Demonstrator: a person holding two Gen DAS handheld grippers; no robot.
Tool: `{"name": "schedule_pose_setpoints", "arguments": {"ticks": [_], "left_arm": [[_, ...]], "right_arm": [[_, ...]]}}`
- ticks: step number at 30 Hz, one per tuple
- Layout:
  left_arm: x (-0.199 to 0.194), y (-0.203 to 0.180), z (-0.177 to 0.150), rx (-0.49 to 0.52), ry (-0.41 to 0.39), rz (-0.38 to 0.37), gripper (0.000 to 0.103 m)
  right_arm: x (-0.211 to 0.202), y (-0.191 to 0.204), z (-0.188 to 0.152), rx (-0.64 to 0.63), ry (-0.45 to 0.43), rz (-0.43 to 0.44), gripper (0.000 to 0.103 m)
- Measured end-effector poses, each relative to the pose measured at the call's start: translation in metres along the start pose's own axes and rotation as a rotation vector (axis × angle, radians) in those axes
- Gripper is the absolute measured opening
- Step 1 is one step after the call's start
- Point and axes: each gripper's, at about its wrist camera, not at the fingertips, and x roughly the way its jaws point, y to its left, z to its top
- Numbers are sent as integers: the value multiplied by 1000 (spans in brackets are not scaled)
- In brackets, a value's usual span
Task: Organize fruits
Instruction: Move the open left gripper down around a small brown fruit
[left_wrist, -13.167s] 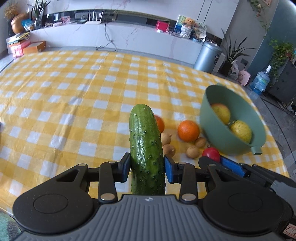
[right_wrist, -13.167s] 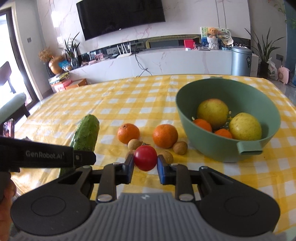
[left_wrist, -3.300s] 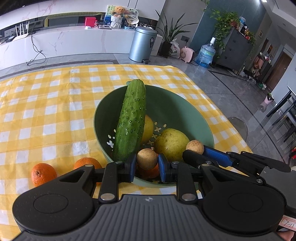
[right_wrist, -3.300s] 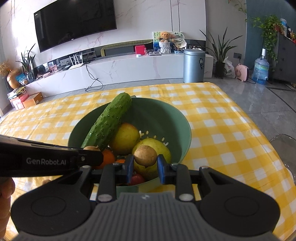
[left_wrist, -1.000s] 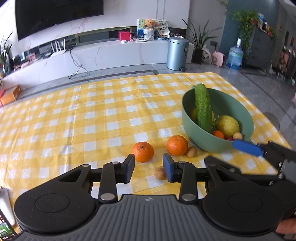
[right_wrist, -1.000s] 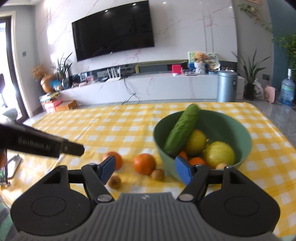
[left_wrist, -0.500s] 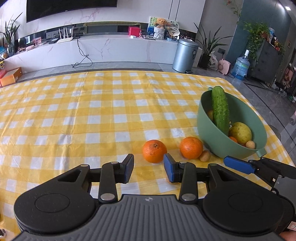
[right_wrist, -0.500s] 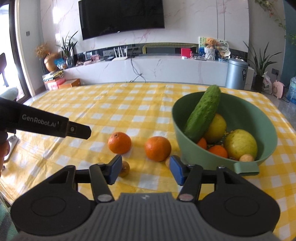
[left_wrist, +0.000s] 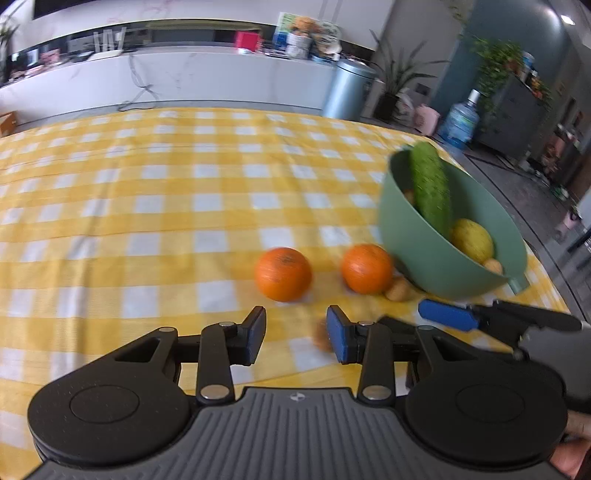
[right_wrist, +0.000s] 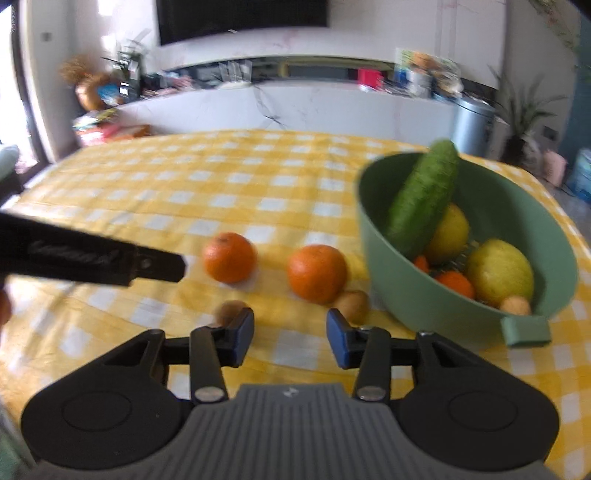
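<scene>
Two oranges (left_wrist: 283, 273) (left_wrist: 366, 267) lie on the yellow checked cloth, left of a green bowl (left_wrist: 436, 266). The bowl holds a cucumber (left_wrist: 430, 188), yellow fruit (left_wrist: 472, 240), small oranges (right_wrist: 454, 284) and a small brown fruit (left_wrist: 493, 265). Two more small brown fruits (right_wrist: 231, 310) (right_wrist: 352, 305) rest on the cloth near the oranges. My left gripper (left_wrist: 295, 332) is open just short of the left orange, nothing between its fingers. My right gripper (right_wrist: 290, 338) is open before the right orange, jaws closing on nothing. Both views are blurred.
The table's right edge runs close behind the bowl, with floor beyond. A grey bin (left_wrist: 347, 88), plants and a water bottle (left_wrist: 460, 122) stand on the floor. A long white counter (right_wrist: 295, 103) lies behind the table. The left gripper's finger (right_wrist: 159, 266) crosses the right wrist view.
Both grippers have come down and nearer to the oranges, which now look larger. The right gripper's jaws have narrowed markedly. The left jaws look unchanged.
</scene>
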Motion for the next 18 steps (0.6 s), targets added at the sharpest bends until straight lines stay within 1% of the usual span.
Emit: {"name": "schedule_pose_setpoints", "arguments": {"ticks": [4,7,13,14,15,18], "left_arm": [[10,-6,-2,1,22,-35,44],[16,-9,-5,19,39,-40,44],[24,-17,-7,73,57,-45,44],[26,-19,-8,82,60,-40,44],[28,-20,-9,89,64,-34,43],[32,-23,-11,109,63,-24,41]], "right_arm": [[4,-7,-1,30,-2,-40,41],[3,-12,-1,59,-18,-53,40],[5,-24,1,141,-22,-30,38],[6,-25,1,148,-24,-24,37],[7,-25,2,154,-26,-22,34],[10,-25,3,163,-27,-22,34]]}}
